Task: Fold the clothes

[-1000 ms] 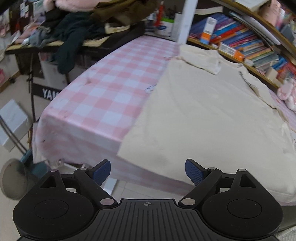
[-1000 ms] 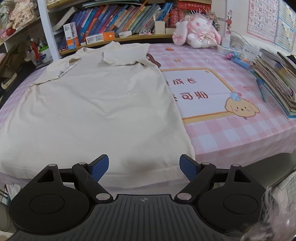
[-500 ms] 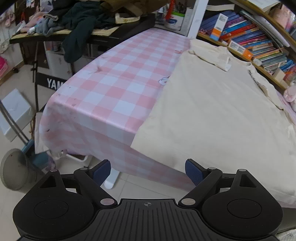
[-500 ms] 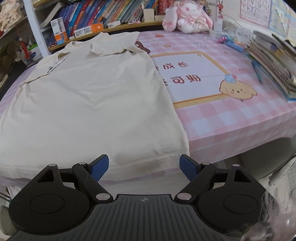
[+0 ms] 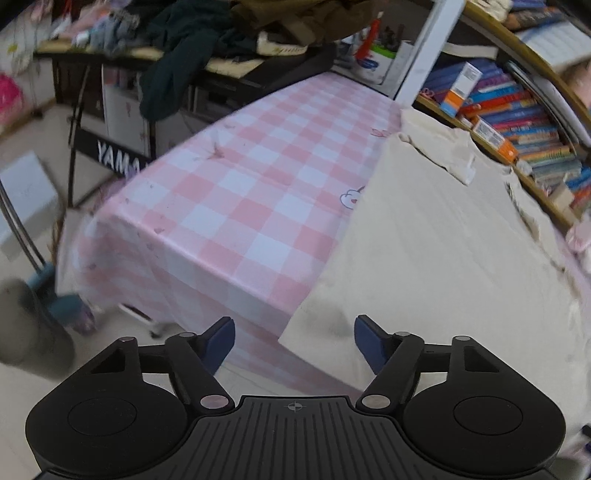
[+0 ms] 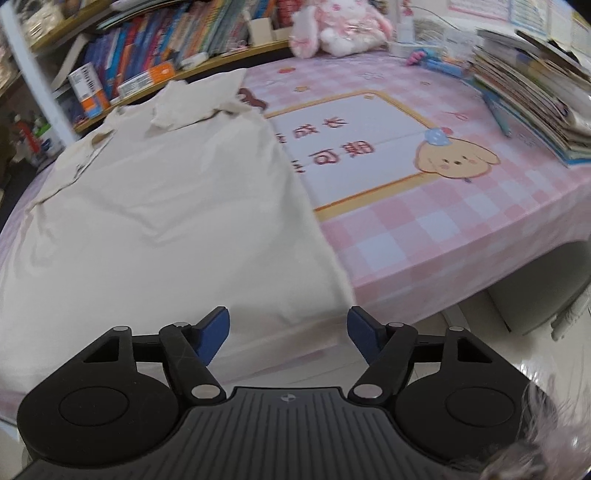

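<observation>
A cream shirt lies flat on the pink checked tablecloth, its long axis running from the near hem to the collar at the far end by the bookshelf. Its sleeves are folded in over the chest. A plush rabbit sits far right, a stack of books at the right edge, and a heap of clothes far left. The left gripper frames the hem's near left corner, and the right gripper frames the near right corner. Both pairs of jaws are closing, part open, with hem cloth in line between them but not pinched
</observation>
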Motion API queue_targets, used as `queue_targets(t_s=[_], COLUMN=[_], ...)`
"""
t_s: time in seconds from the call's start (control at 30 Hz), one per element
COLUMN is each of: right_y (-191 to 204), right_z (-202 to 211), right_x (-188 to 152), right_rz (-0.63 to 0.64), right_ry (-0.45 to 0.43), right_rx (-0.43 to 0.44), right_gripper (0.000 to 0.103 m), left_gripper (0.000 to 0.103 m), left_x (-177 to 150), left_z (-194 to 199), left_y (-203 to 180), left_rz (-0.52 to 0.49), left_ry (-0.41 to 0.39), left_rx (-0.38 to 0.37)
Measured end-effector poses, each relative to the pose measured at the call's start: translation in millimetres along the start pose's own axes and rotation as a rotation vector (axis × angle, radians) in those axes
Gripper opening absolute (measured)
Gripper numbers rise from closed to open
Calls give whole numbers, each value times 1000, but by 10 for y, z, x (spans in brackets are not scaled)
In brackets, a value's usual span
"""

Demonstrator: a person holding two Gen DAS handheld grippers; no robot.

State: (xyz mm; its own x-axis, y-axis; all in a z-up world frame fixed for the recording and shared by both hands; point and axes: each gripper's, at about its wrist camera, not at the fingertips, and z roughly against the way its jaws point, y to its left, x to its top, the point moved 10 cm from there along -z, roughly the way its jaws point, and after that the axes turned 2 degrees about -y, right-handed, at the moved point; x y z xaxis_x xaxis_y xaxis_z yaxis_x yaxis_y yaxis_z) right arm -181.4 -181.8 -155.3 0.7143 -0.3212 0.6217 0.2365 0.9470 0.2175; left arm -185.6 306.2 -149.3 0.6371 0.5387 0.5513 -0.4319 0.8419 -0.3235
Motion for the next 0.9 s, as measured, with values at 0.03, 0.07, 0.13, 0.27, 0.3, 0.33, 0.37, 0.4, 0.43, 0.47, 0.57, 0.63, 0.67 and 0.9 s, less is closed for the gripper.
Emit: queue_targets(t_s=[0.03, 0.07, 0.13, 0.27, 0.3, 0.33, 0.37, 0.4, 0.43, 0.47, 0.57, 0.63, 0.67, 0.9], right_y=[-36, -70, -138, -236, -250, -264, -278, -284, -283, -283, -273, -268, -258, -252], right_z=[-9, -24, -54, -94, -110, -127, -145, -159, -169, -178, -187, -181, -181, -210], right_x=[8, 10, 15, 30, 36, 43, 53, 63, 72, 82, 88, 81, 76, 53], right_rz=[-12, -24, -46, -99, -106, -113, -124, -139, -157, -174, -181, -186, -187, -208], right_ry=[2, 7, 16, 31, 37, 43, 49, 60, 74, 87, 113, 121, 125, 142], right_rx=[-1, -1, 0, 39, 57, 75, 89, 110, 137, 164, 192, 201, 207, 228], right_gripper=[69, 69, 69, 69, 69, 69, 68, 60, 54, 52, 51, 51, 51, 54], left_gripper=[61, 60, 55, 50, 49, 49, 49, 49, 49, 49, 49, 49, 49, 48], left_x=[-5, -11, -8, 19, 32, 46, 53, 57, 57, 55, 58, 72, 81, 45], left_z=[-32, -64, -98, -155, -173, -192, -207, -221, -229, -235, -248, -246, -248, -304], left_y=[21, 43, 63, 73, 68, 62, 67, 77, 90, 106, 153, 172, 181, 137], left_rz=[25, 52, 93, 146, 150, 153, 162, 173, 186, 199, 238, 250, 259, 288], left_ry=[15, 30, 44, 66, 74, 81, 90, 100, 108, 116, 136, 146, 150, 194], left_rx=[-12, -26, -54, -102, -110, -118, -124, -129, -136, -144, -159, -150, -151, -184])
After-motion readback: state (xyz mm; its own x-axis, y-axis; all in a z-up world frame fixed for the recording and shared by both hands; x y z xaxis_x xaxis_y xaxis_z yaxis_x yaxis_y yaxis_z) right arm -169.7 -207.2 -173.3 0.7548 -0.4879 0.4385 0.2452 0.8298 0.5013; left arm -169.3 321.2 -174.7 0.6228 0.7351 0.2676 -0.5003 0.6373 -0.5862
